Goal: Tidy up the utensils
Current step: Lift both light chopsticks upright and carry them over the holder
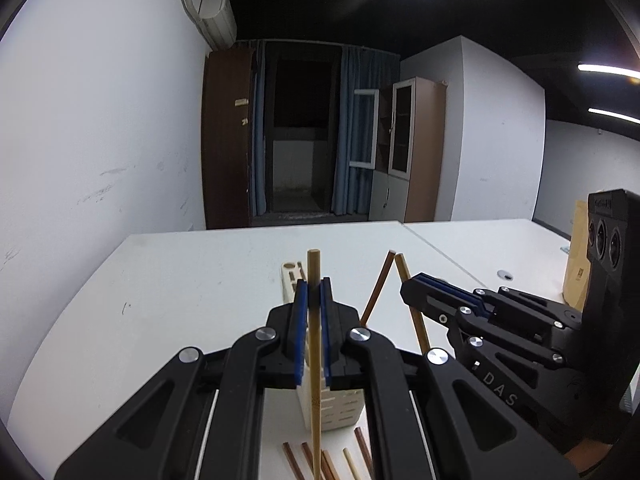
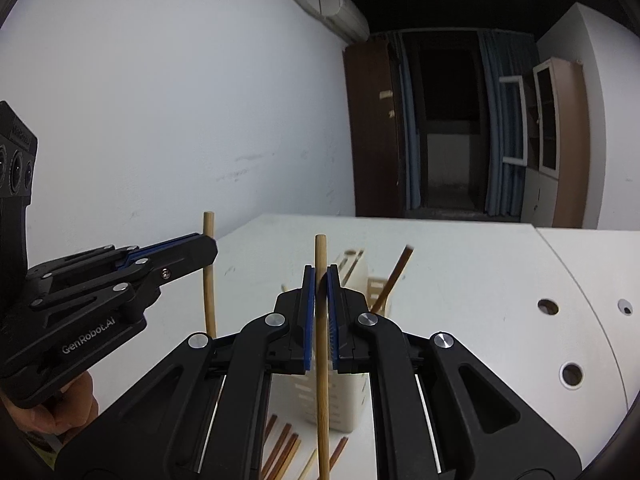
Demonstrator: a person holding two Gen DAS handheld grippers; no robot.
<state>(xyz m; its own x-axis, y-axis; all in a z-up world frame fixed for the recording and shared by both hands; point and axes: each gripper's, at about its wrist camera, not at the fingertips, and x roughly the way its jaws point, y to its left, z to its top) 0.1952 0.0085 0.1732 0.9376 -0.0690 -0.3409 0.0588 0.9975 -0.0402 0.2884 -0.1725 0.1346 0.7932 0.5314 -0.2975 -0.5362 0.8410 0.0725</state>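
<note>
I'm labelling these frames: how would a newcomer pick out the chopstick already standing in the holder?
On the white table stands a cream slotted holder. One dark brown chopstick leans out of its top. Unlike the two pale ones clamped upright in the tools, nothing grips it.

Each camera sits just behind its own gripper, close above the white surface (image 1: 160, 280), angled slightly downward toward the far curtained doorway (image 1: 300, 128). Both views share the slotted holder (image 2: 344, 400), the loose chopsticks (image 1: 304, 460), and each other's gripper.
</note>
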